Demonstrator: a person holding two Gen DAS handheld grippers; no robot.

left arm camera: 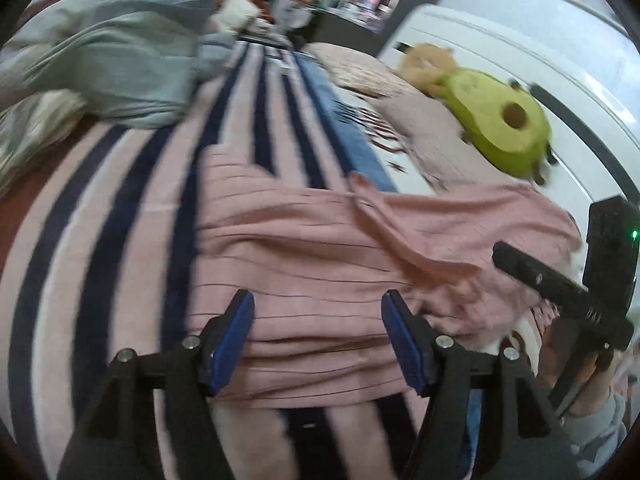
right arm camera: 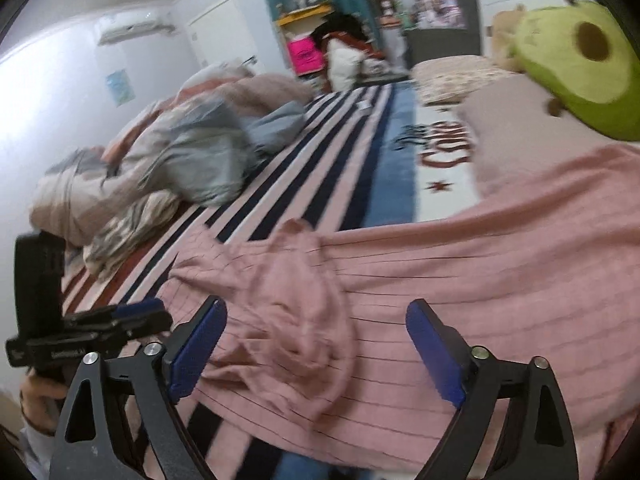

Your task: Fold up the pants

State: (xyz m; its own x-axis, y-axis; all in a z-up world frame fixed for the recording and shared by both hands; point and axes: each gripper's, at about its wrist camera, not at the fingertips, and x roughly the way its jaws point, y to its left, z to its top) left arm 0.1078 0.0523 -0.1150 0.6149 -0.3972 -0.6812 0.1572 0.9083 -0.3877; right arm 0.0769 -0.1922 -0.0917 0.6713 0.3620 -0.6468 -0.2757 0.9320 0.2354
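Observation:
Pink ribbed pants [left arm camera: 320, 232] with thin dark lines lie spread across a striped bedspread [left arm camera: 120, 200]. A loose fold of the cloth [right arm camera: 296, 304] bunches up on top near the middle. My left gripper [left arm camera: 318, 300] hovers over the near edge of the pants, open, with cloth below the gap and nothing pressed by its blue pads [left arm camera: 236, 340]. My right gripper [right arm camera: 317, 304] stands open wide over the same pants [right arm camera: 500, 280], straddling the bunched fold without gripping it. Each gripper shows at the edge of the other's view: the right one [left arm camera: 560, 288] and the left one [right arm camera: 120, 316], each with a hand behind it.
A green avocado plush [left arm camera: 500, 120] and a tan teddy [left arm camera: 424, 60] lie by the white headboard [left arm camera: 520, 52]. A heap of grey-blue bedding [right arm camera: 180, 152] lies on the far left of the bed. A patterned pillow [right arm camera: 452, 72] lies by the plush. Shelves and furniture stand beyond the bed.

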